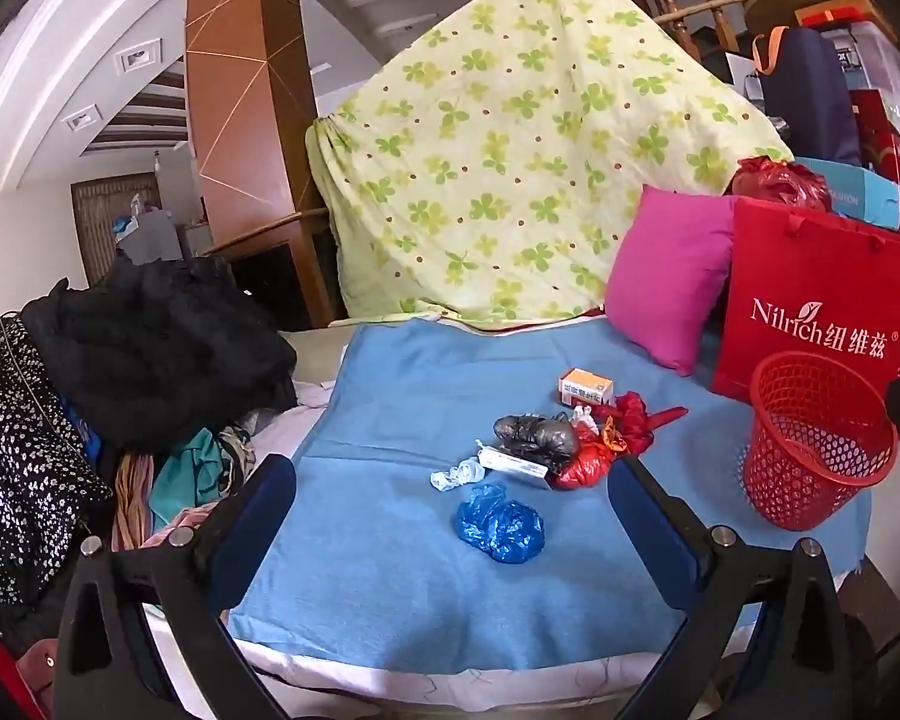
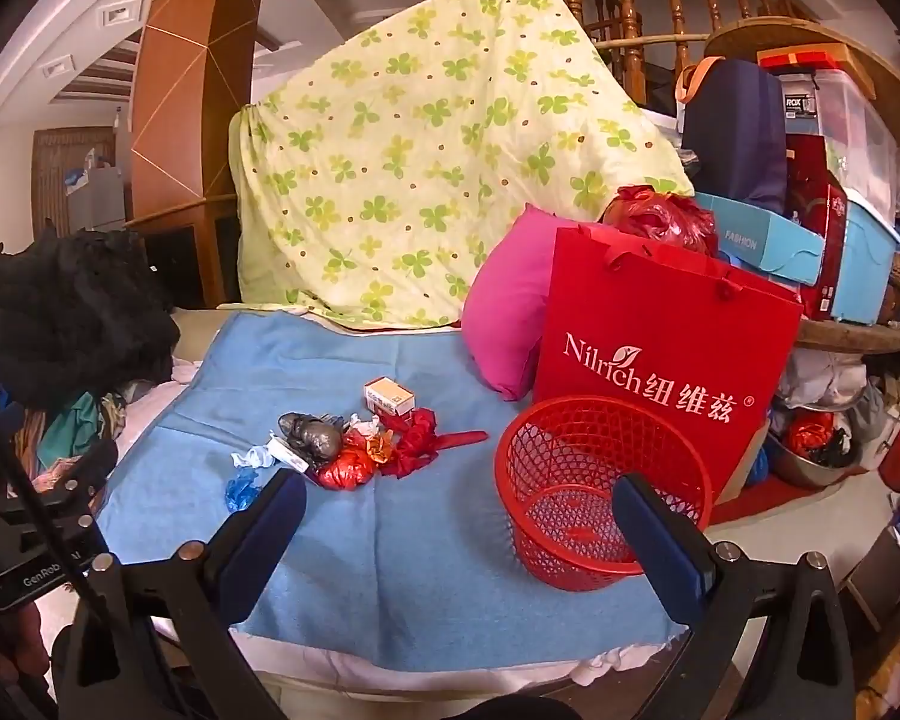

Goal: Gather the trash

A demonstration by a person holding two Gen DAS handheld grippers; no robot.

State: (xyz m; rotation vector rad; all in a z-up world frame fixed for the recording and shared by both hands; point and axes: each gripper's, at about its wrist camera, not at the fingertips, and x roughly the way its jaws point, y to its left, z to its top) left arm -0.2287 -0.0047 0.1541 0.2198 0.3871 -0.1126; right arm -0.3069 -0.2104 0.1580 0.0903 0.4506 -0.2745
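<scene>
Item: trash (image 1: 546, 444), a loose heap at centre of the left view, left of centre in the right view, lying on the blue cloth (image 1: 390, 540).

Contents, as I read them:
- blue bag (image 1: 501, 522), crumpled thin film, nearest my left gripper and just apart from the heap.
- white wad (image 1: 456, 474), twisted tissue or film; I could not tell which.
- grey bag (image 1: 534, 435), wrinkled and dull, lying over a flat white carton (image 1: 513, 462).
- red bag (image 1: 585, 465), glossy and balled, touching a foil wrapper (image 1: 612, 438).
- red ribbon (image 1: 636, 420), satin-like, tails trailing right.
- small box (image 1: 585, 387), rigid card, orange and white, at the heap's far edge.

Receptacle: basket (image 2: 600, 486), red plastic mesh, round, tilted toward me, lower right in both views, well apart from the heap.

Grippers: left gripper (image 1: 450, 522) stood wide and empty, the blue bag between its fingers but untouched. Right gripper (image 2: 462, 534) stood wide and empty, near the basket's rim.

Handling note, my judgement: nothing was collected yet. I would take the blue bag first, pinching the bunched crown, since film slips and cloth snags. The box wants a flat-sided grip.

Surround: red tote (image 2: 666, 348), stiff and printed; pink pillow (image 2: 504, 306), soft; clover-print quilt (image 2: 420, 180); dark clothes (image 1: 150, 348) at left.
</scene>
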